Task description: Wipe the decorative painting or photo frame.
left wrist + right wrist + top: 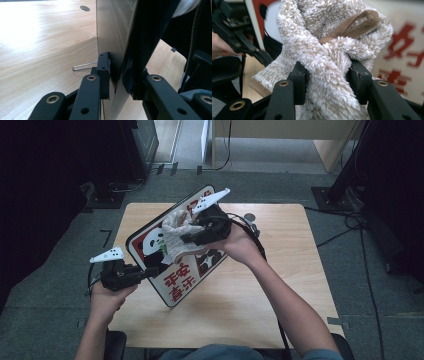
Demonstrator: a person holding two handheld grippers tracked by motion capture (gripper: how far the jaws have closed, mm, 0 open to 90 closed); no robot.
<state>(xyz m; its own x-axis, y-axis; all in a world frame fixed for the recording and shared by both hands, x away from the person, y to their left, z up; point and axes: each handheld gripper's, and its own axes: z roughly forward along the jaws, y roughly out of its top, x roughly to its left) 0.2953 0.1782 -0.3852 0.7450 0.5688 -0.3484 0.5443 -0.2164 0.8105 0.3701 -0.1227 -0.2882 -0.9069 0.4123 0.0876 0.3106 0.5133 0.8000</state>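
My left gripper (150,271) pinches the tilted panda-printed red-and-white sign board (172,287) by its edge above the wooden table (280,285) — my right gripper (328,82) clamps a fluffy cream cloth (324,50), pressed against the board's face.

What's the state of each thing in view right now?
Sign: tilted up off the table, clamped at its lower-left edge.
Cloth: bunched, pressed against the sign's face.
Left gripper: shut on the sign's edge.
Right gripper: shut on the cloth.
Table: wood top, bare around the sign.
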